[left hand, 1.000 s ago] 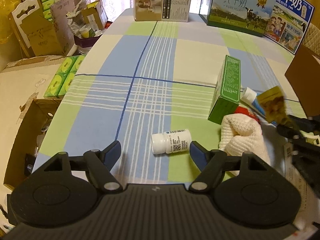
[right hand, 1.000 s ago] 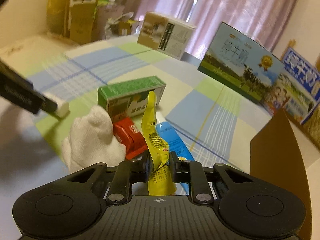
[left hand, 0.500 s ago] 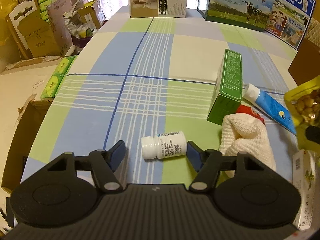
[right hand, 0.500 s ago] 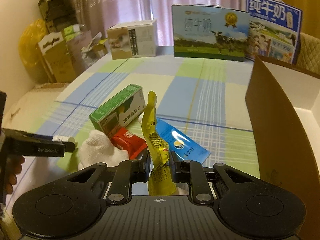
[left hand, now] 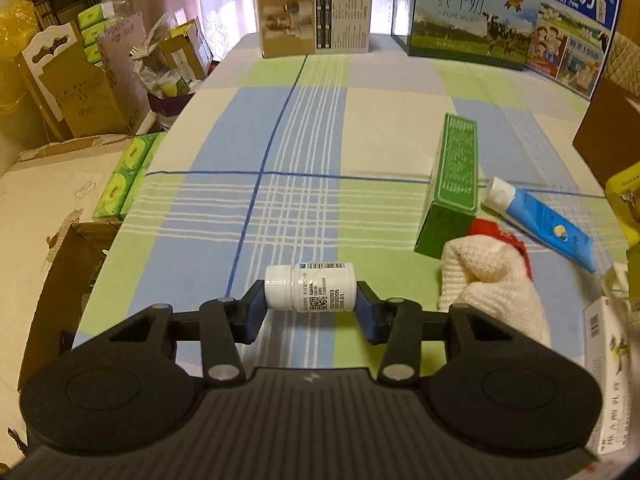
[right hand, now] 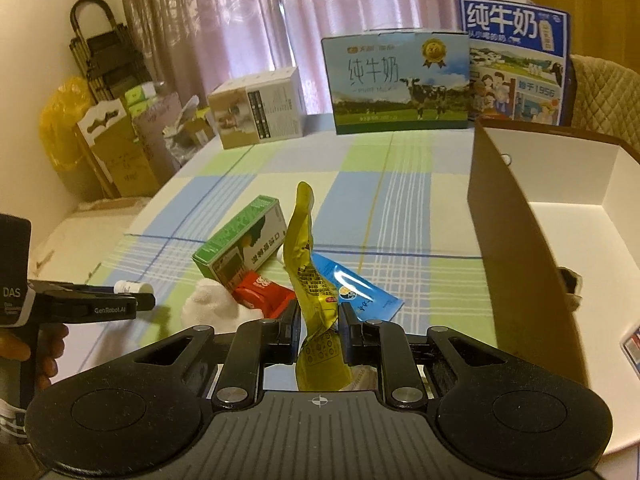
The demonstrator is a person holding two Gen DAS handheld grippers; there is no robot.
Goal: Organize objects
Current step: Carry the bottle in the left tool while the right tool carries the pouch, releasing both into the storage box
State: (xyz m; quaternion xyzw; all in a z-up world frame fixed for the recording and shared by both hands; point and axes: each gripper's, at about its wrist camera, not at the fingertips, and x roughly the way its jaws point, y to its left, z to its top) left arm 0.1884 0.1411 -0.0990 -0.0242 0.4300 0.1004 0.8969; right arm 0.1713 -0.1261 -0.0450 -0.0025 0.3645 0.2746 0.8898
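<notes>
My left tongs (left hand: 310, 308) clamp the white pill bottle (left hand: 310, 287) end to end, cap and base, low over the tabletop (left hand: 384, 136); it looks light, rigid, slippery. My right tongs (right hand: 319, 326) pinch a limp yellow snack pouch (right hand: 306, 276) beside the open cardboard box (right hand: 516, 256).

The left gripper (left hand: 310, 312) sits low over the near edge of the table, its two fingers pressed against the cap end and base of a white pill bottle (left hand: 310, 292). The right gripper (right hand: 319, 330) is raised higher, fingers clamped on a yellow packet (right hand: 310, 280) standing upright between them.
</notes>
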